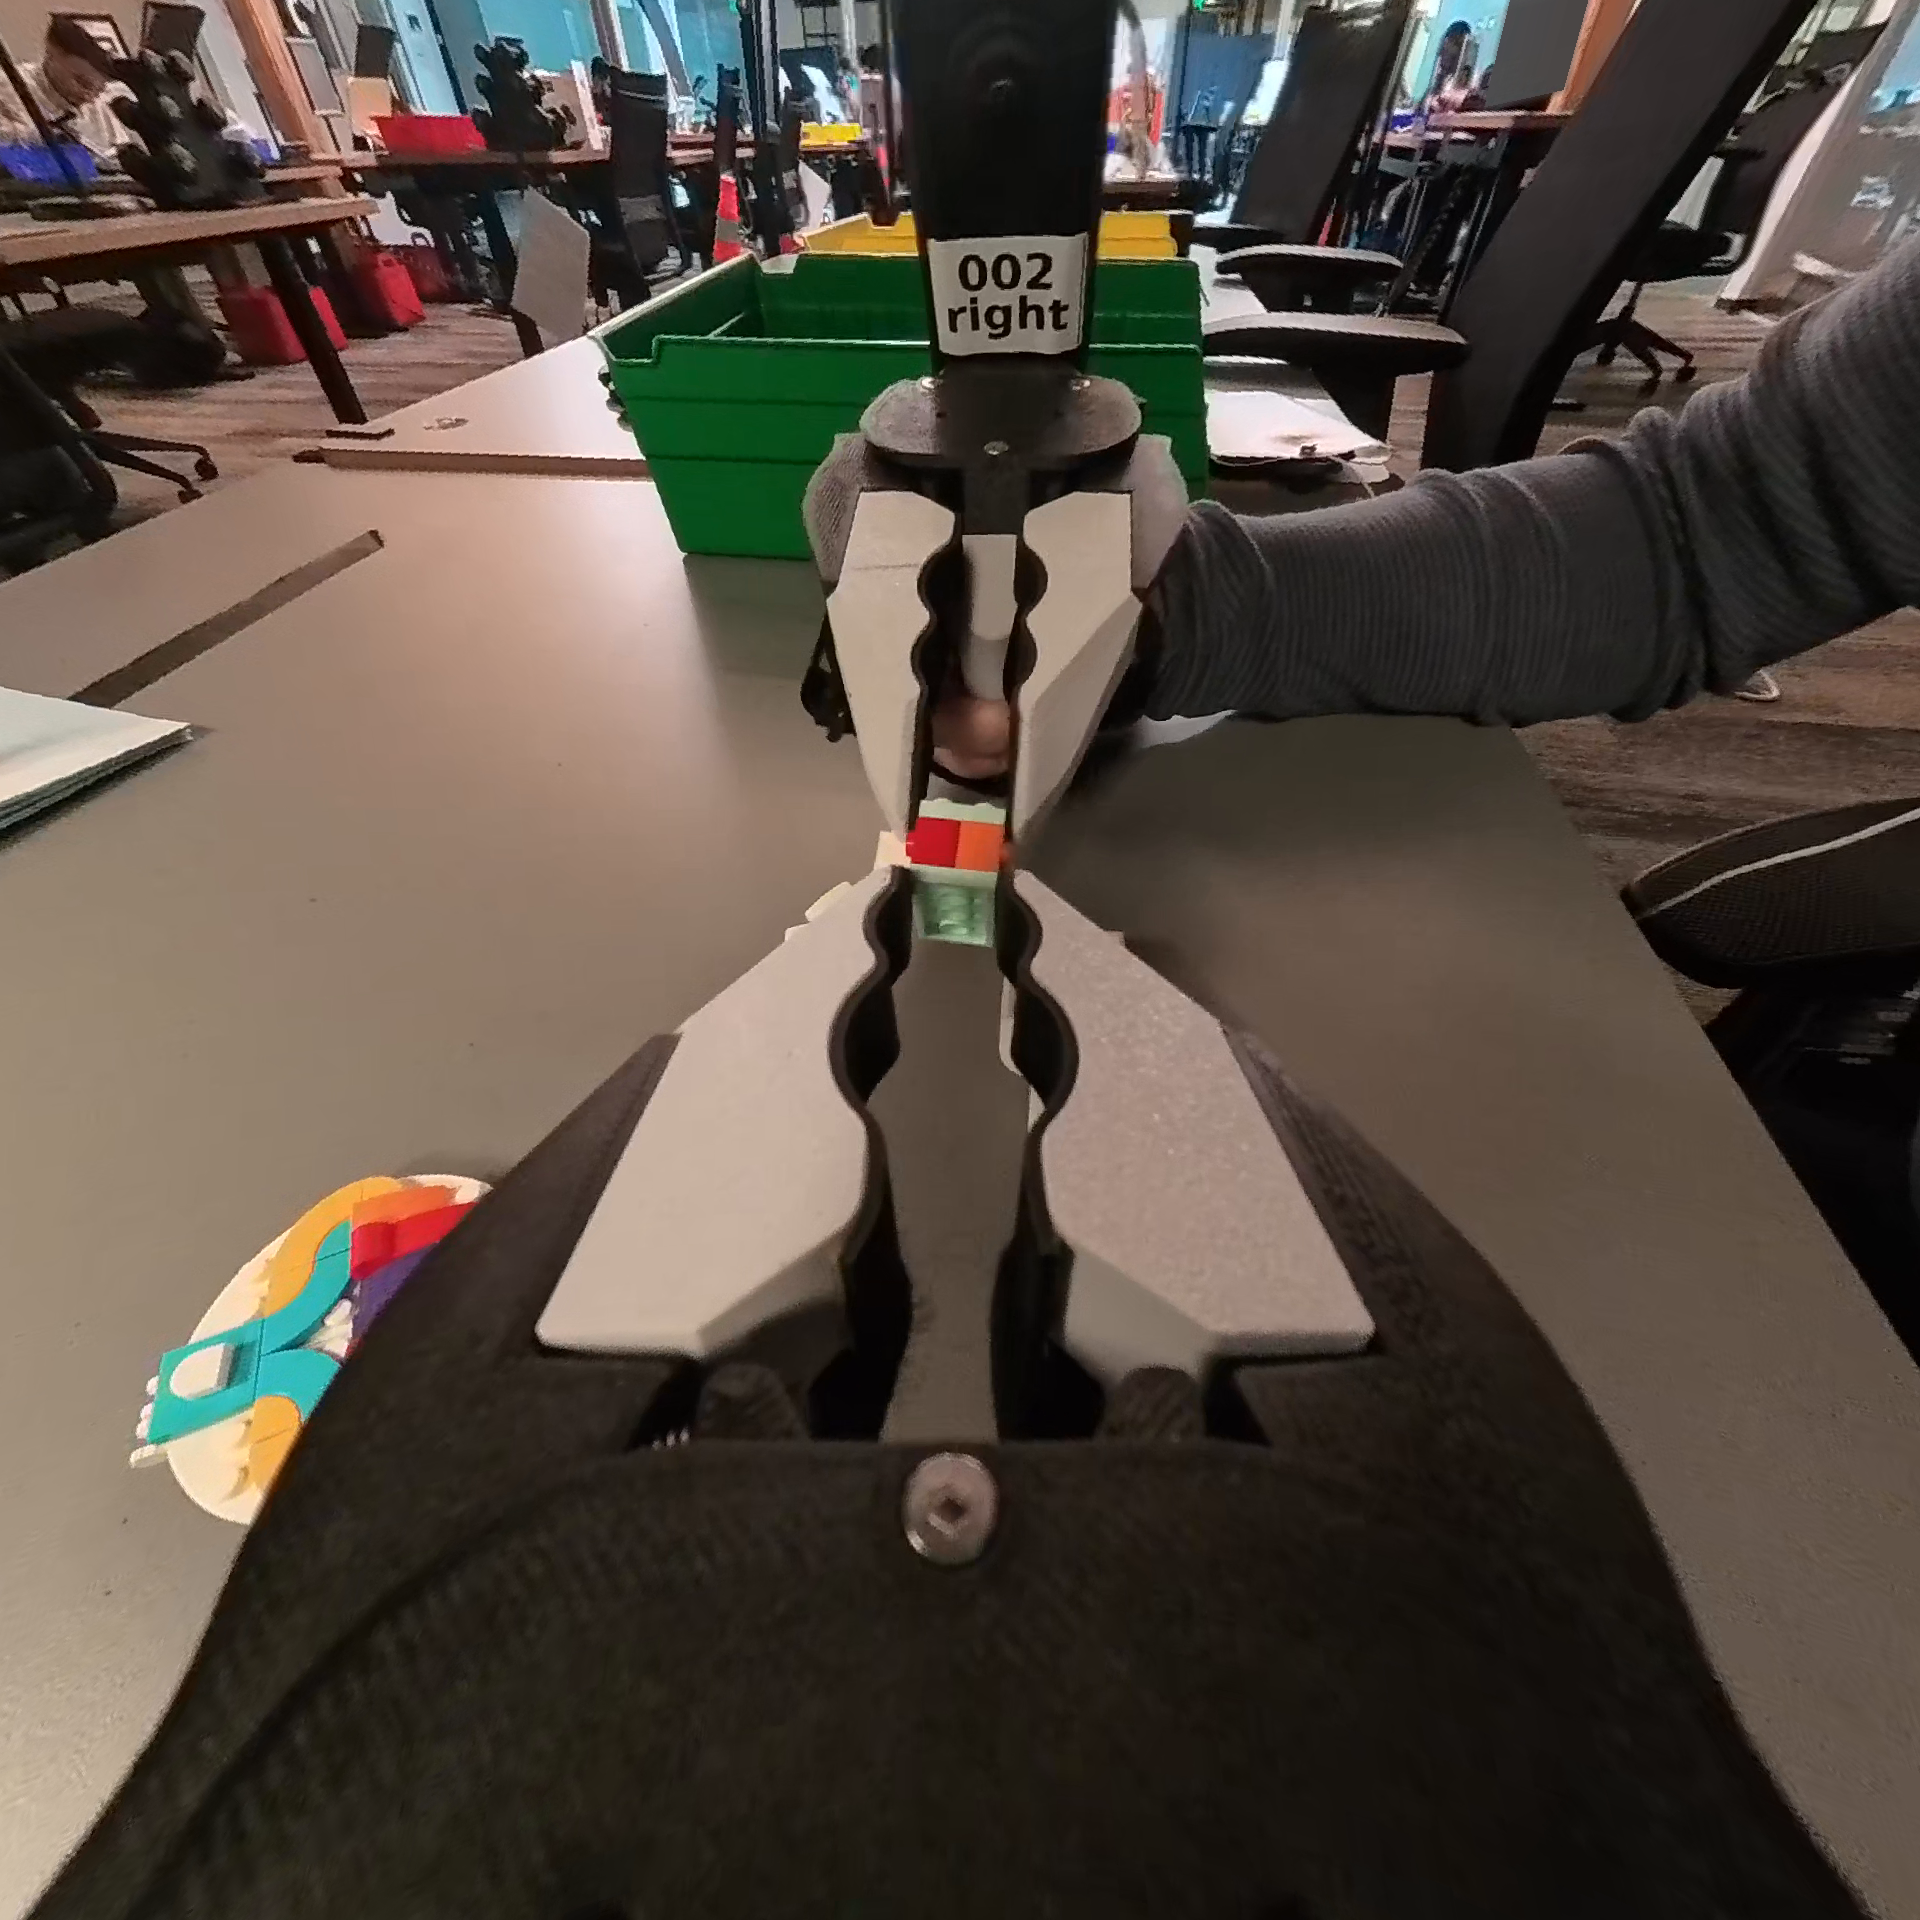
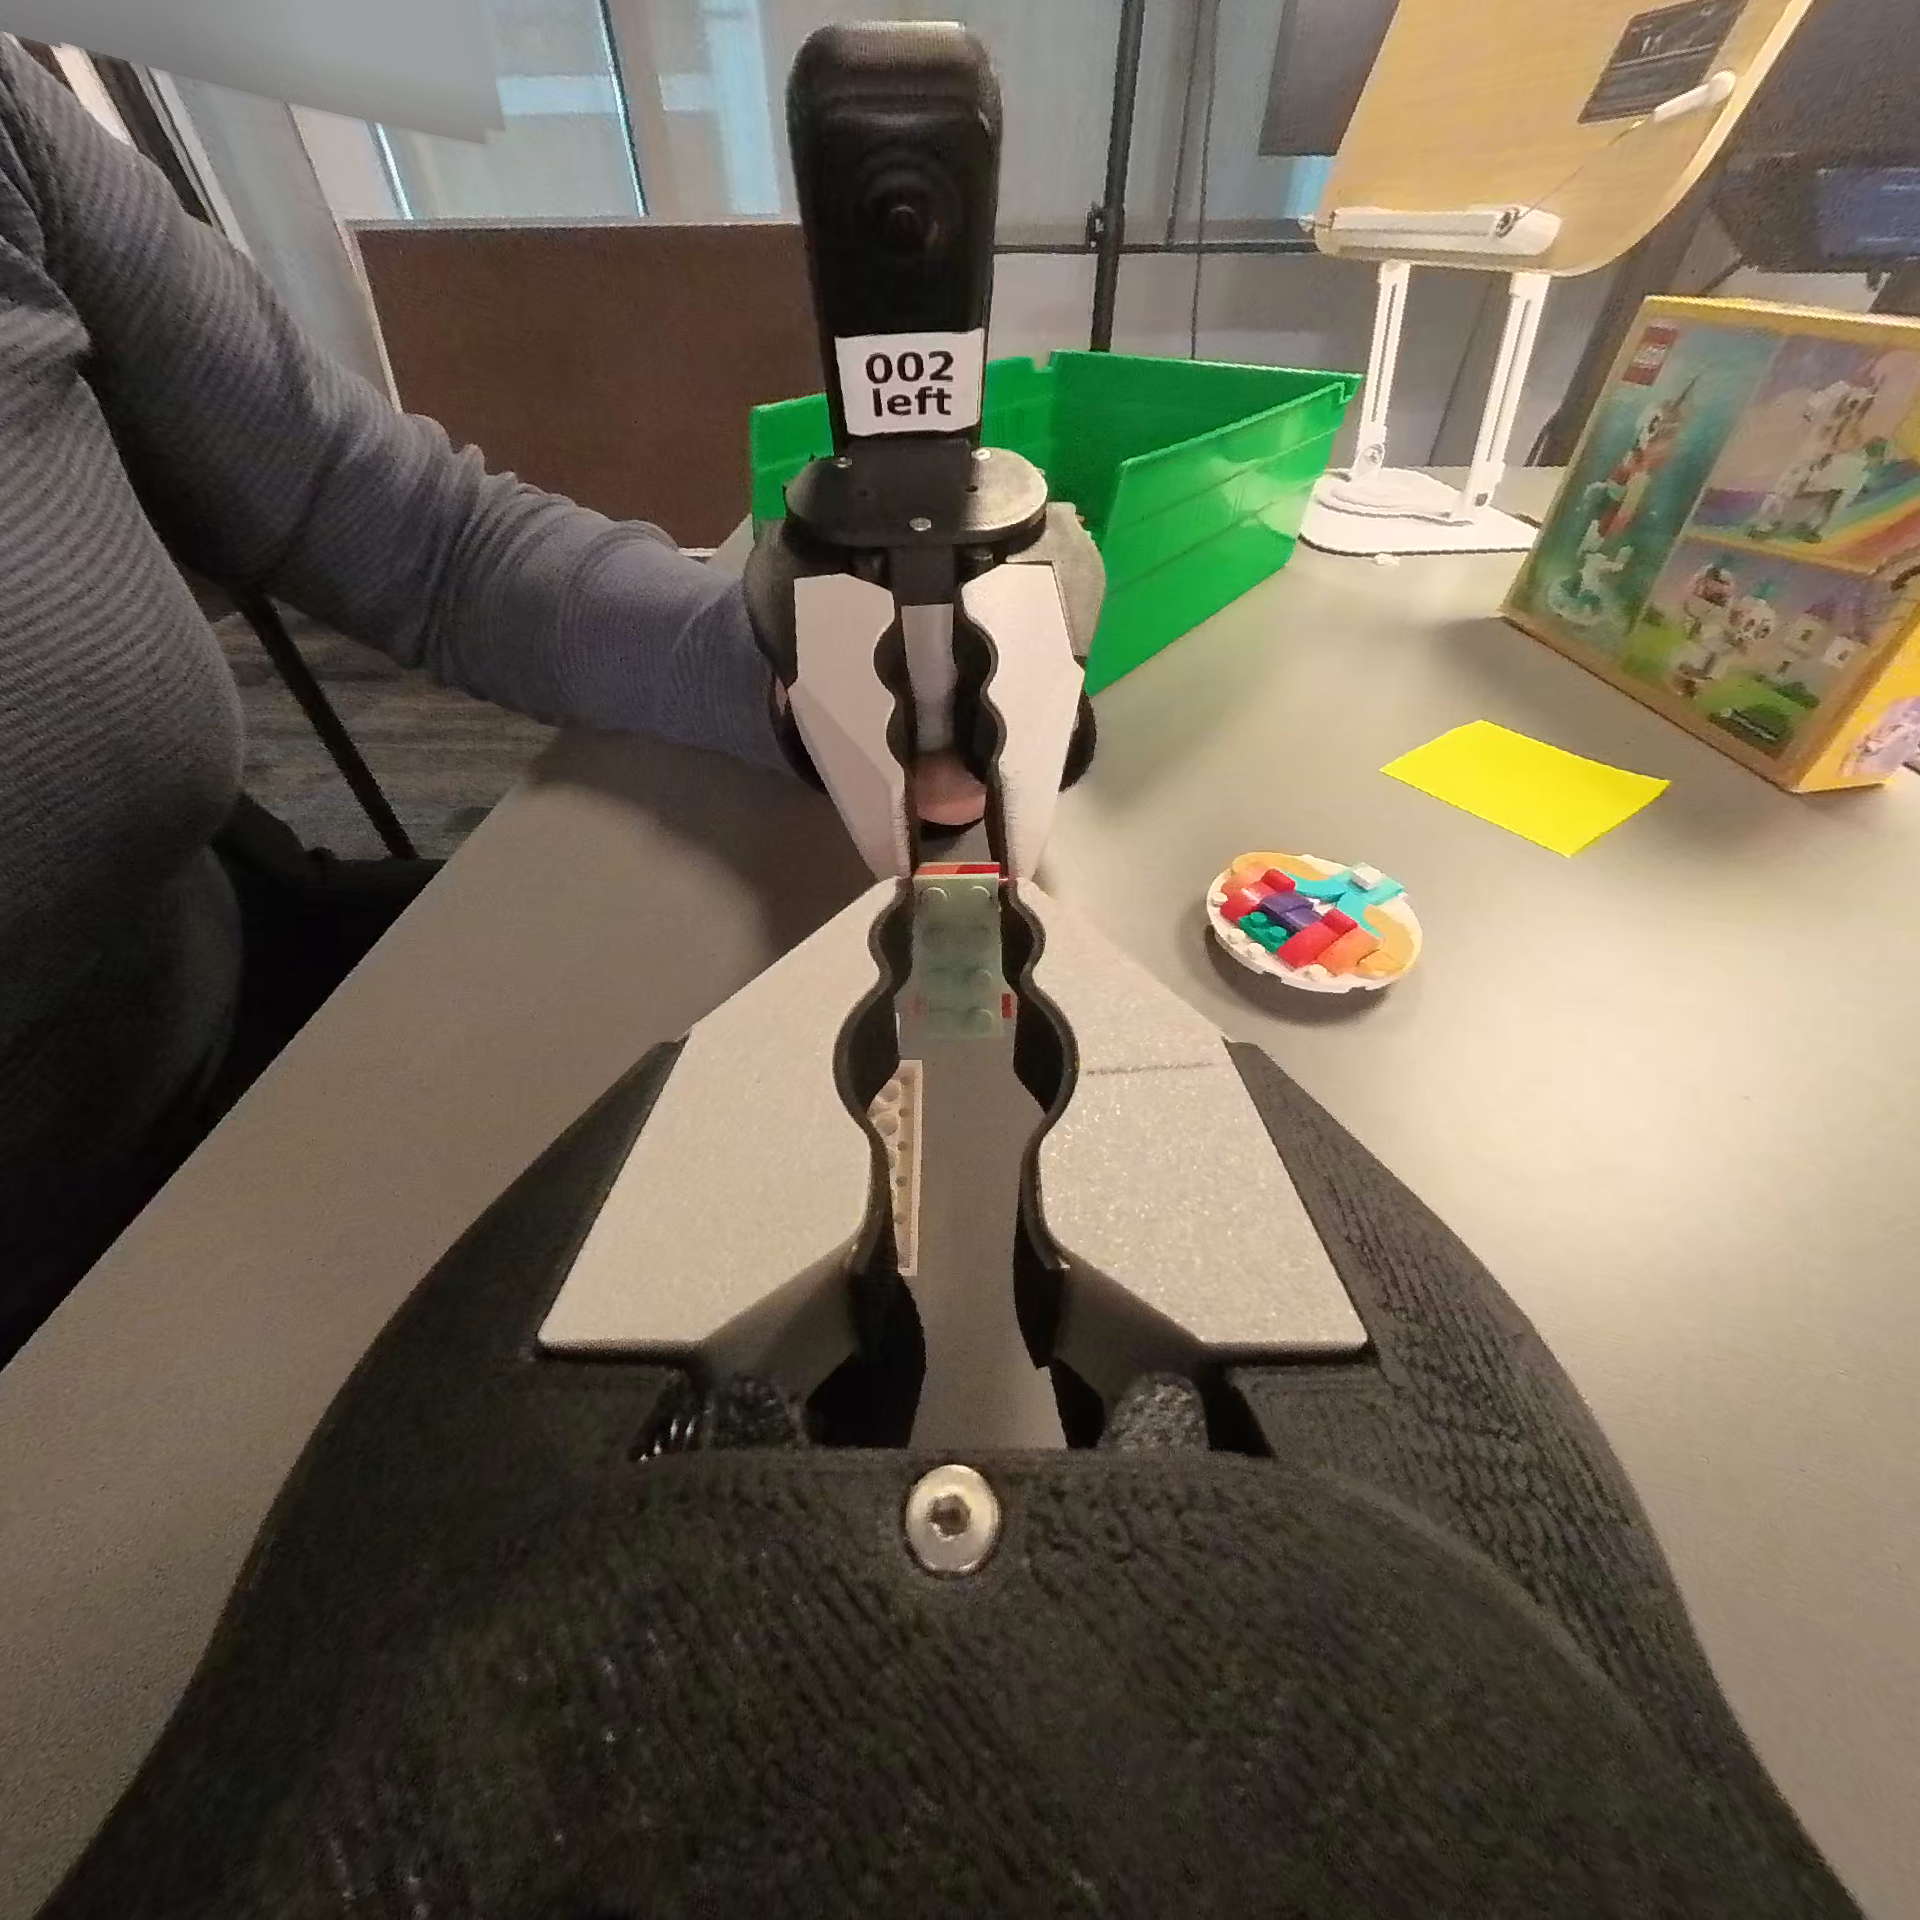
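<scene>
My left gripper [image 1: 951, 896] and my right gripper [image 2: 956, 902] meet tip to tip above the grey table [image 1: 416, 883]. Both are shut on one small brick assembly: a pale green plate [image 2: 958, 961] with a red and an orange brick [image 1: 956, 842] on it. In the left wrist view the pale green plate [image 1: 954, 914] sits between my left fingertips, and the right gripper [image 1: 961, 812] grips the far end. In the right wrist view the left gripper [image 2: 956, 850] pinches the red end. A white studded plate [image 2: 899, 1153] shows beside my right gripper's left finger.
A round white plate with colourful bricks [image 2: 1311, 920] lies on the table, at lower left in the left wrist view [image 1: 301, 1320]. A green bin [image 1: 748, 416] stands behind. A yellow sheet [image 2: 1522, 784], a toy box [image 2: 1745, 540] and a white stand [image 2: 1455, 416] are at right. A person's grey sleeve [image 2: 312, 468] is at left.
</scene>
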Motion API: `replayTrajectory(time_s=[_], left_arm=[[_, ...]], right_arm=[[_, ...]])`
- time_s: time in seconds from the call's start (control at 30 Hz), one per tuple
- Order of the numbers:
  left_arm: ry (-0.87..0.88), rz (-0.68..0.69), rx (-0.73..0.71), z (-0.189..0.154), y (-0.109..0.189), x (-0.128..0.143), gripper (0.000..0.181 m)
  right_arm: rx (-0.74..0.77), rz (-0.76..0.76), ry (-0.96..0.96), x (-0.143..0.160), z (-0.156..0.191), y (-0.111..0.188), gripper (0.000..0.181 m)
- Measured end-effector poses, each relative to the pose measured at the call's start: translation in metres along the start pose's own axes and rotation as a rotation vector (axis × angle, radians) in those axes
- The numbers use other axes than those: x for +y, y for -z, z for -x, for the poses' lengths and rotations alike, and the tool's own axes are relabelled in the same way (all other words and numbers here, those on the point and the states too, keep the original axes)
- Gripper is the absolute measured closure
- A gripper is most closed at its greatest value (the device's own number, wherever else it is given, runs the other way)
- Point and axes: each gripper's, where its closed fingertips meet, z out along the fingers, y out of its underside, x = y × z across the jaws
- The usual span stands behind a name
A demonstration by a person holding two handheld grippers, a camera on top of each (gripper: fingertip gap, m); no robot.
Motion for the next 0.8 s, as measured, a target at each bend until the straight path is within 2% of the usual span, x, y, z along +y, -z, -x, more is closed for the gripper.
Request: replayTrajectory(time_s=[0.33,0.47,0.63,0.7,0.77,0.8], left_arm=[[0.001,-0.032,-0.017,0.000,-0.001,-0.004,0.166],[-0.019,0.057,-0.006,-0.002,0.001,0.006,0.167],[-0.086,0.111,-0.016,-0.009,0.003,0.009,0.167],[-0.127,0.173,-0.100,0.005,0.018,0.021,0.167],[-0.034,0.099,-0.098,0.011,0.037,0.014,0.167],[-0.027,0.093,-0.102,0.012,0.037,0.014,0.167]], right_arm=[[0.005,-0.025,0.002,-0.003,0.000,0.002,0.168],[0.025,0.097,0.085,0.008,0.003,-0.002,0.168],[0.008,0.137,0.090,0.014,0.009,0.000,0.169],[0.098,0.138,0.073,0.015,-0.007,0.026,0.170],[0.149,0.022,0.031,-0.003,-0.016,0.052,0.170],[0.157,0.022,0.041,-0.004,-0.016,0.051,0.170]])
